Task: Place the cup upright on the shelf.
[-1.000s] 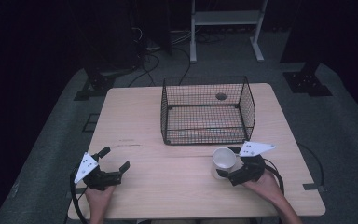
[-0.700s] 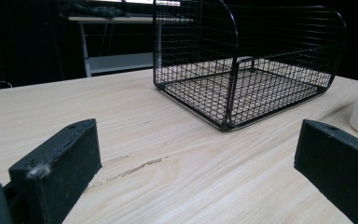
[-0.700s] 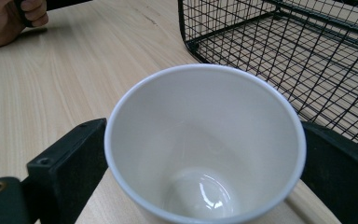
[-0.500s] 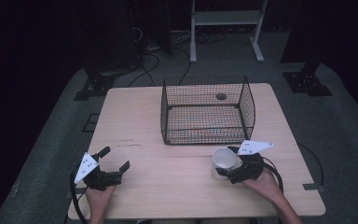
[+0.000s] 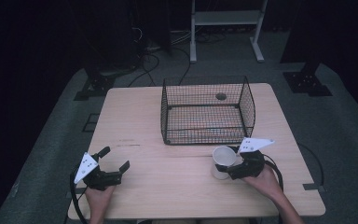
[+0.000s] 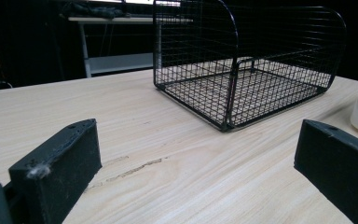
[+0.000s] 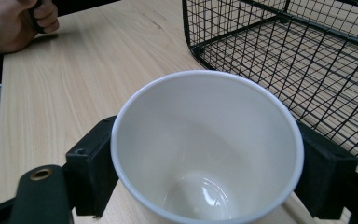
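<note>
Wooden table (image 5: 144, 116) on grey carpet (image 5: 51, 154), black-curtained room behind.

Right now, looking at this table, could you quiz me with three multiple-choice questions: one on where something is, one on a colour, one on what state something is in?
1. Where does the cup stand?
A. inside the wire basket
B. on the table, just in front of the wire basket
C. on the floor

2. What colour is the cup?
A. white
B. red
C. green

3. How do the right gripper's jaws stand?
A. wide apart over bare table
B. closed on the cup
C. clamped on the basket's rim

Answers:
1 B: in the high view the cup sits on the table near the wire basket, not in it.
2 A: the right gripper view shows a plain white cup.
3 B: the right gripper has a black jaw pressed against each side of the cup.
</note>
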`<action>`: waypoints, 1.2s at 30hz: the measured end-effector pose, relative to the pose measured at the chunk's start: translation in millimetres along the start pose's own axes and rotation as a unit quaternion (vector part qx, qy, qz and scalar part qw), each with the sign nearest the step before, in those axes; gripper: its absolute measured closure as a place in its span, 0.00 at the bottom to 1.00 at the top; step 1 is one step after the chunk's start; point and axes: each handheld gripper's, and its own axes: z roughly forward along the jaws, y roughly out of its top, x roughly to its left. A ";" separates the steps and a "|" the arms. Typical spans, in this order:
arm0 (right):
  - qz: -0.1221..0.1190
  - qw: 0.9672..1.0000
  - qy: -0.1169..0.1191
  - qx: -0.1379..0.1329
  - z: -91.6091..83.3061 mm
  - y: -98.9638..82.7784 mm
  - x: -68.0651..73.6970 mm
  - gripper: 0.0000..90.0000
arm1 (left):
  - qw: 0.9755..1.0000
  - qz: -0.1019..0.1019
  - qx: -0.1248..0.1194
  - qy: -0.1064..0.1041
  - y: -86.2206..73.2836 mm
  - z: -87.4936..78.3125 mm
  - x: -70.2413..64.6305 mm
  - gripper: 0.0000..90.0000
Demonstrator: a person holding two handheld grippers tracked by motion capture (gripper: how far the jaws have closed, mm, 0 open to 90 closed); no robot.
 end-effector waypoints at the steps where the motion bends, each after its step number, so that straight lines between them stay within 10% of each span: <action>1: -0.001 1.000 -0.001 0.002 -0.7 1.2 -0.6 0.21 | 1.000 -0.001 0.000 0.000 0.0 0.1 0.1 0.00; 36: -0.008 0.998 0.058 -0.021 -21.4 66.1 -24.0 0.21 | 1.000 -0.002 0.000 -0.001 0.0 0.2 -0.4 0.00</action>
